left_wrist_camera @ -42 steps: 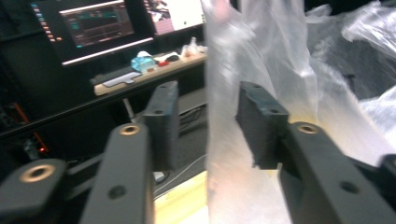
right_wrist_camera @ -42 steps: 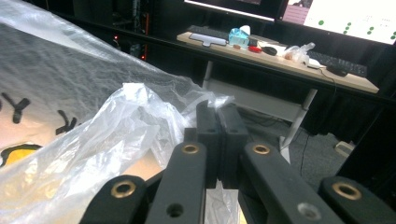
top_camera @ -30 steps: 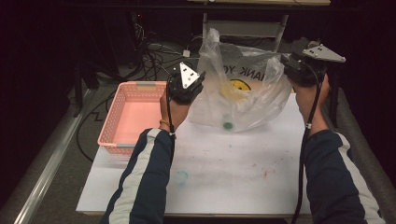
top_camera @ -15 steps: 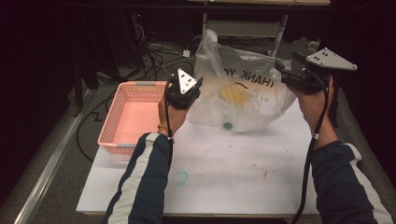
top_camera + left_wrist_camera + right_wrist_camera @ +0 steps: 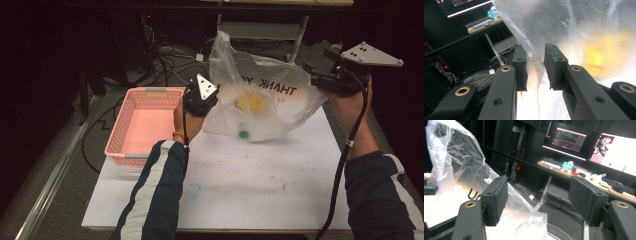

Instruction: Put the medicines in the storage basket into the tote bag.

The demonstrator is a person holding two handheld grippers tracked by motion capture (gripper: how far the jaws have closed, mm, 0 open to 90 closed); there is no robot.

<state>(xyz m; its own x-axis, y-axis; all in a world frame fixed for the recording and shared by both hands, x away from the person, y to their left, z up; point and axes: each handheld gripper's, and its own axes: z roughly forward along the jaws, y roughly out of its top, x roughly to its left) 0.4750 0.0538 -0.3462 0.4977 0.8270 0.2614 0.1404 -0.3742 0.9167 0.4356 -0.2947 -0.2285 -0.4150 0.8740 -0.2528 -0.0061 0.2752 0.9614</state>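
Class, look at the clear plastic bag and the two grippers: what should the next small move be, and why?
Probably bring the right gripper back to the plastic bag's rim and close on it. Its jaws have just opened, nothing between them, while the left gripper has film between its jaws at the other side.

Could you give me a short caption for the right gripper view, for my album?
Open right gripper beside a clear plastic bag, with lit computer monitors on a desk behind.

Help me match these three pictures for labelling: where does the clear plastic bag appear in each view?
High view: the plastic bag stands at upper centre on the table.
Left gripper view: the bag fills the upper right, its edge hanging between the jaws.
Right gripper view: it rises at left, behind the left jaw.
Shared landmark: the bag's crinkled upper edge.
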